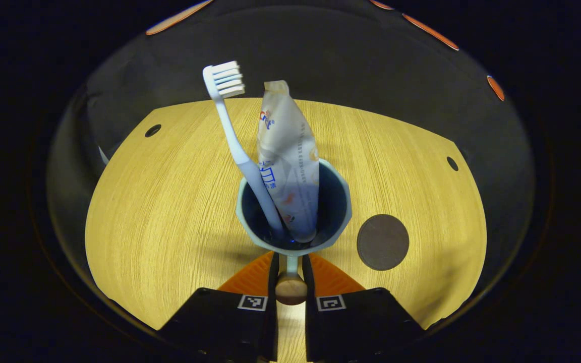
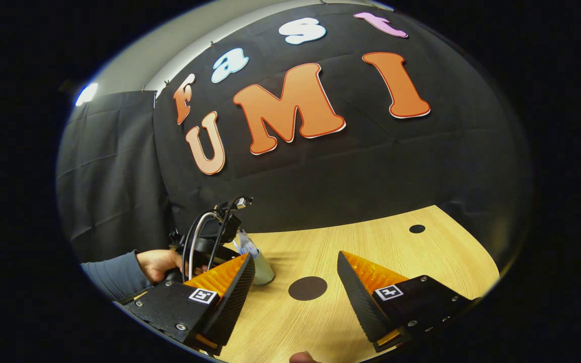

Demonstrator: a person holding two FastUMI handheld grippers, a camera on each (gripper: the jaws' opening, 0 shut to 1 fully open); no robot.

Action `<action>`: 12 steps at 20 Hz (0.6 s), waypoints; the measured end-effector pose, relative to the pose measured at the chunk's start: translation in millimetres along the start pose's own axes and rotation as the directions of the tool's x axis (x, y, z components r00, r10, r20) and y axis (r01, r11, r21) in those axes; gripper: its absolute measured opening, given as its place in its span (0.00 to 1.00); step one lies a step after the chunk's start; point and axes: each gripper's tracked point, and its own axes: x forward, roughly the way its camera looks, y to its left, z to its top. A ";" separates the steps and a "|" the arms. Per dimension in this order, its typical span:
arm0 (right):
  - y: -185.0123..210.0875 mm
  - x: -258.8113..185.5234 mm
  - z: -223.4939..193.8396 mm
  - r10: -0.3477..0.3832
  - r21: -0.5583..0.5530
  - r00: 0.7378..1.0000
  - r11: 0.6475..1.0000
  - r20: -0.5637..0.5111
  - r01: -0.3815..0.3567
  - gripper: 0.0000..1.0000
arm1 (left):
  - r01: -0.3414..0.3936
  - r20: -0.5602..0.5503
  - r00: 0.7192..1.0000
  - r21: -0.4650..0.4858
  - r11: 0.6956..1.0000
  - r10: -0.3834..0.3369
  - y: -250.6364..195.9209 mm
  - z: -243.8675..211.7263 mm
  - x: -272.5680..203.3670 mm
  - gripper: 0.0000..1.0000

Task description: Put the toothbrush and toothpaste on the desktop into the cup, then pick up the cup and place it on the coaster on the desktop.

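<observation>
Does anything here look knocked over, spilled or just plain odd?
Nothing stands out. The toothbrush and toothpaste stand leaning in the cup, which is upright with its handle in the left claw. The coaster lies flat and bare beside it on the desk.

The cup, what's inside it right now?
The cup holds the toothbrush, bristles up, and the toothpaste tube, both leaning out past the rim. Their lower ends sit deep in the dark interior; the very bottom is hidden behind them.
</observation>
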 end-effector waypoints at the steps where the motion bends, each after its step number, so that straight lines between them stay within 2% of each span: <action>1: -0.5 -0.5 1.1 -0.003 0.000 1.000 1.000 0.002 0.003 0.98 | 0.009 0.008 1.000 0.009 1.000 -0.009 -0.6 -0.1 1.0 0.21; 7: -6.0 -5.6 7.9 -0.030 -0.023 0.999 0.999 0.015 0.030 0.98 | 0.053 0.019 0.998 0.064 0.997 -0.055 -0.7 3.2 0.8 0.21; 12: -26.2 -26.0 2.5 -0.056 -0.021 0.998 0.998 0.015 0.056 0.98 | 0.082 -0.001 0.997 0.107 0.991 -0.083 3.1 1.2 -4.3 0.21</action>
